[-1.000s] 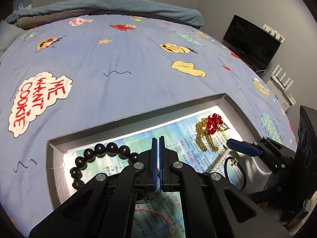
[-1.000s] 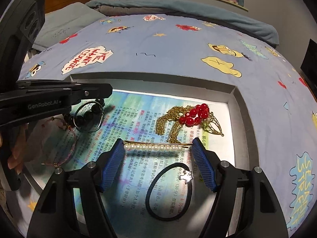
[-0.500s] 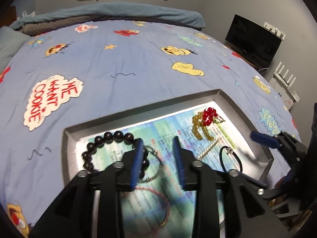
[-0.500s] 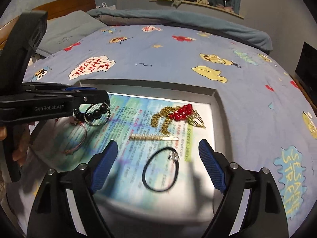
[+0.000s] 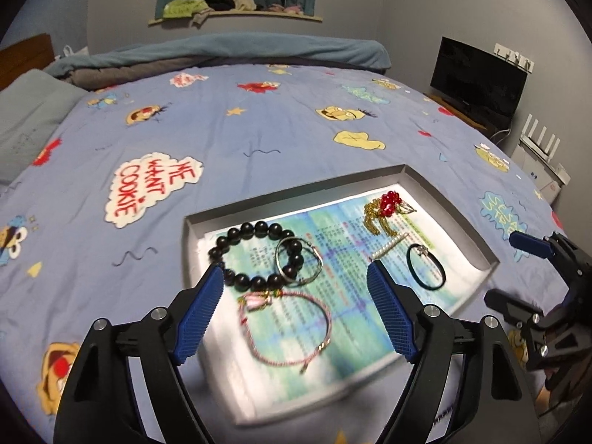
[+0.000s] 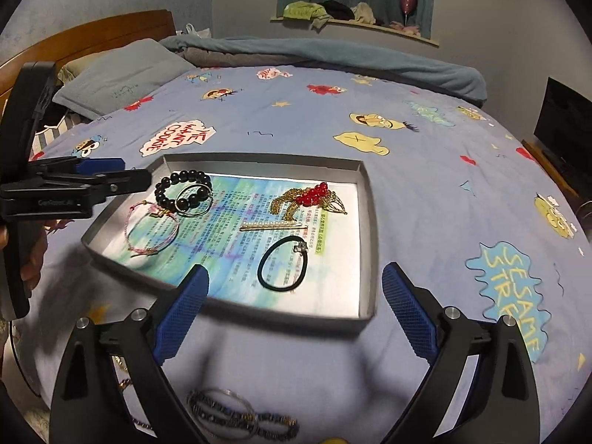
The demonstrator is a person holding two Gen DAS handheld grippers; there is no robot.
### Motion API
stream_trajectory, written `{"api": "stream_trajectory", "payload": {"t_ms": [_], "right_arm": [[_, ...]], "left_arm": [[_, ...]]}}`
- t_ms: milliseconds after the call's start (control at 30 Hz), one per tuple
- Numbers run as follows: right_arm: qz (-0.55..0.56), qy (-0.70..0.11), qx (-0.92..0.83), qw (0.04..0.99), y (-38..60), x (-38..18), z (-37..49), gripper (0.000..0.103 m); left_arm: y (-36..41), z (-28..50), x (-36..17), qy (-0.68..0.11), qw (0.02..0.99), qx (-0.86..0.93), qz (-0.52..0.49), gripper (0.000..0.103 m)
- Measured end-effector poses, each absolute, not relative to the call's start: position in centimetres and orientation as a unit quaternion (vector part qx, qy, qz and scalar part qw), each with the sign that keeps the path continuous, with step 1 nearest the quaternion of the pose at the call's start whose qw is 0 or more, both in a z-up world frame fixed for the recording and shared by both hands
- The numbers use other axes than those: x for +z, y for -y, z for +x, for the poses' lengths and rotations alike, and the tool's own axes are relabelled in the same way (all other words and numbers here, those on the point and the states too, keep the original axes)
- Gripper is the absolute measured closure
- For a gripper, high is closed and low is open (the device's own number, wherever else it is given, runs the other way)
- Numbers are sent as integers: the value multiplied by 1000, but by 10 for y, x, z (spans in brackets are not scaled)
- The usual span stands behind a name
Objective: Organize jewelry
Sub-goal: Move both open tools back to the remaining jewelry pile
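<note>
Jewelry in tray

Black gripper frames, ribbed blue pads, silver screws

Cartoon-print bed, grey tray, loose bangles, pillow

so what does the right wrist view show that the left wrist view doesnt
Only the right wrist view: loose bracelets on the bedspread in front of the tray, and the wooden headboard. Only the left wrist view: white routers. Both: the tray holding the black bead bracelet, pearl clip and black hair tie.
</note>
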State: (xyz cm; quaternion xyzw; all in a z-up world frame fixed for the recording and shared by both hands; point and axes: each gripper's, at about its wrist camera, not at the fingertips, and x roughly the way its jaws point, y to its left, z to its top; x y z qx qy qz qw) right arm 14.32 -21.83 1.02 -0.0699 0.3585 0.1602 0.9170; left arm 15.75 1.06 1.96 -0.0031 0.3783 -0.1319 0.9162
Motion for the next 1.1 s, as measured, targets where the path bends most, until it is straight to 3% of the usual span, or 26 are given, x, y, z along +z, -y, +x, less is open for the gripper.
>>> {"api": "stream_trajectory", "payload": {"t_ms": [167,633,1100], "right_arm": [[-68,-351,157,920,223,13,129,6],[-57,-339,142,928,243,11,86,6],[-50,-352,125,926,265,-16,55,6]], "left_arm": [[-14,131,28,-365,922,-129,10,15],[-30,73,25,-359,926,-112,16,11],[-11,21,-21,-368,922,-114,39,10]]}}
